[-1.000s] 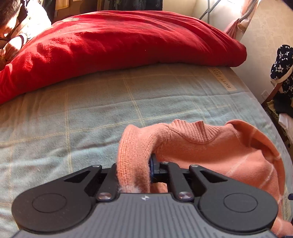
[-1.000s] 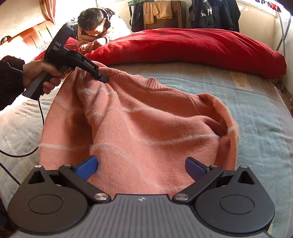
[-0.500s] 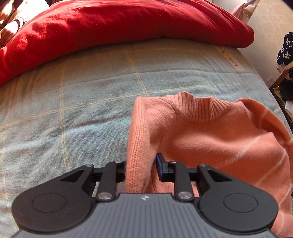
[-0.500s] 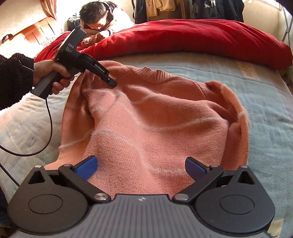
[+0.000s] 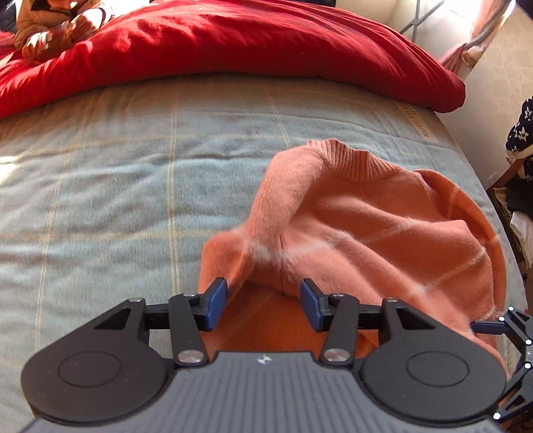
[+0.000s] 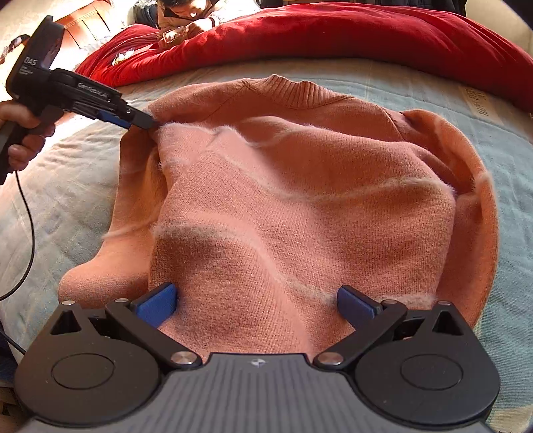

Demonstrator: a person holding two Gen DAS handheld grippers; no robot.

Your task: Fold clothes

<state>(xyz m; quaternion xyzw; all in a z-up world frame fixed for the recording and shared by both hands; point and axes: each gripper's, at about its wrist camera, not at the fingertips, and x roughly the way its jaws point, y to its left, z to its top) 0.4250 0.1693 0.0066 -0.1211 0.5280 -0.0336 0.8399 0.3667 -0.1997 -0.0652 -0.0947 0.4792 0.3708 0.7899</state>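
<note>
The soft, fuzzy orange knit sweater point(image 6: 299, 200) lies on the pale blue bed cover point(image 5: 116, 200). The left gripper point(image 5: 263, 304) has just been opening, sweater fold loose between its pads. The right gripper point(image 6: 256, 299) is wide and holds nothing. The sweater looks light and floppy; grab its near edge.

Sweater point(image 6: 299, 200) on blanket point(image 5: 116, 200), duvet point(image 5: 233, 43) behind, person point(image 6: 180, 16) beyond

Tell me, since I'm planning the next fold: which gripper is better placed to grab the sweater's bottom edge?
Probably right: the right gripper is open over the sweater near its bottom; the left gripper, jaws just opened, is at the sleeve.
</note>
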